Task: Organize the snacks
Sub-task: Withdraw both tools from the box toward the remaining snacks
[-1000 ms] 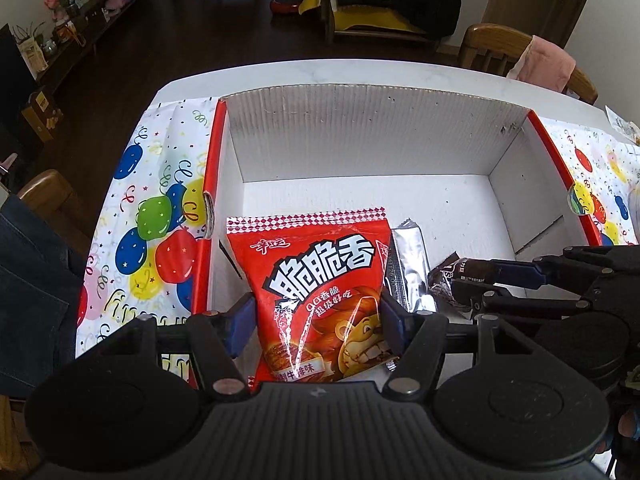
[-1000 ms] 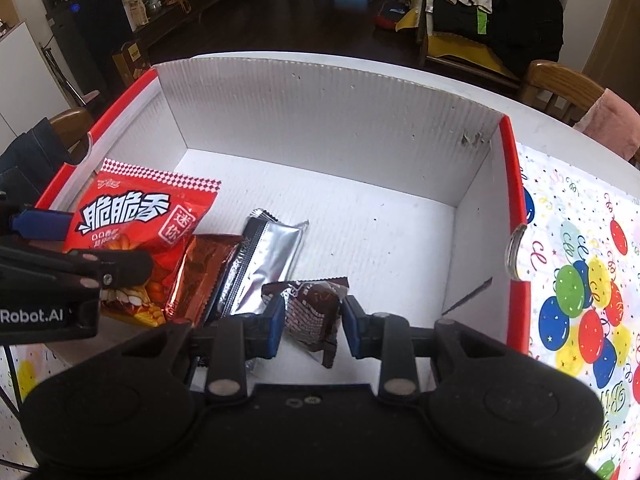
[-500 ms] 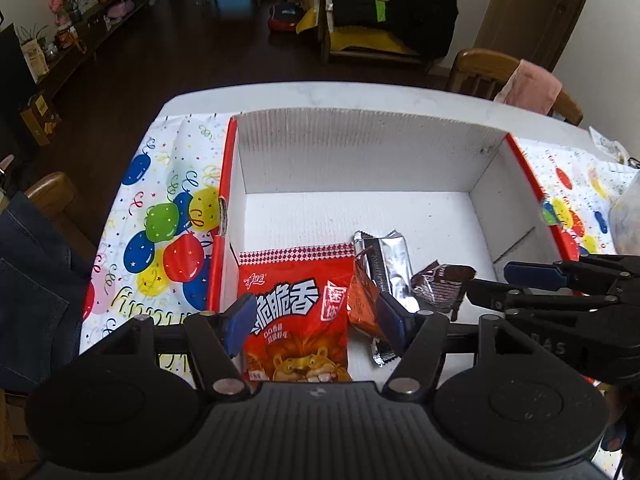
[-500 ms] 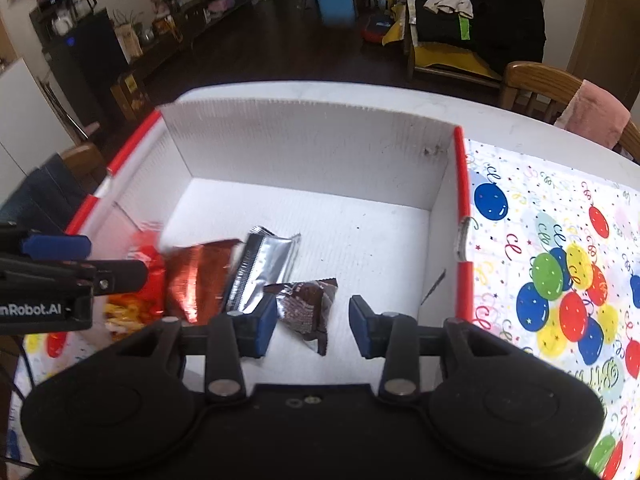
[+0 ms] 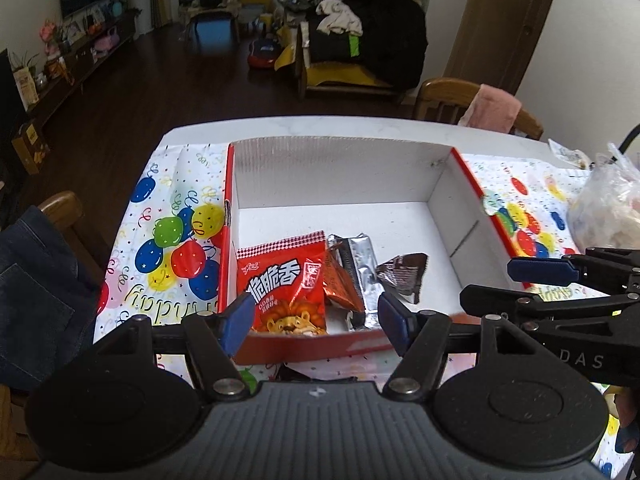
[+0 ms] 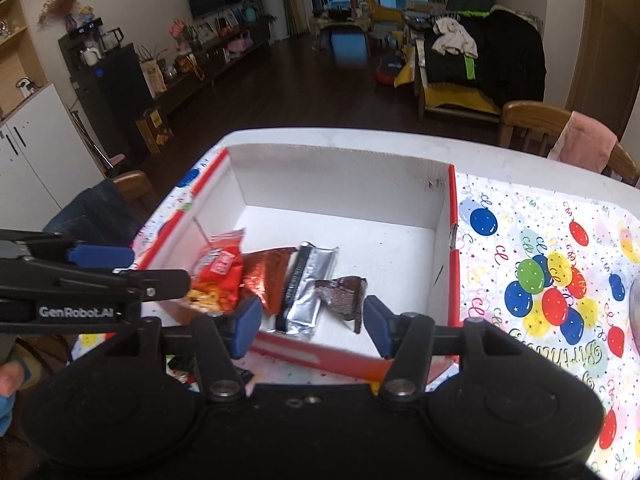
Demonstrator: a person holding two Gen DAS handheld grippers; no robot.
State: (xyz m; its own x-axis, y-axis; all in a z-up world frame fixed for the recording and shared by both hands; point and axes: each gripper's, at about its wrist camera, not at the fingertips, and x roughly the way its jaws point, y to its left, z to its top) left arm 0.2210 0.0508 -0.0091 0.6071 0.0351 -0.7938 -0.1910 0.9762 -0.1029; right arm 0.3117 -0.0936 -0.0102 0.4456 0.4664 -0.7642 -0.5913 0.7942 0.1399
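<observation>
Right, you're hovering both grippers at the near edge of the box, and neither is carrying anything. Left gripper is standing released, jaws wide, w/ nothing pressing on the pads. Right gripper has just been opening; the brown pack is showing between the jaws in its own view, but the pads aren't touching it, so it's let go.

Four snacks are lying in a row on the box floor, near the front wall: red bag at the left, orange pack partly tucked beside it, silver bar next, brown pack at the right, a bit apart from the silver one.

Handling, as I'm reading it: all light, foil or film wrappers, slippery and crinkly. The red bag is looking puffy and soft, prob. crushable inside, so you're better off pinching a sealed edge, not the belly. The silver bar is looking stiffer; take it across the narrow width, mid-length. More snacks seem to be sitting on the cloth below the front wall, too hidden to ID.
</observation>
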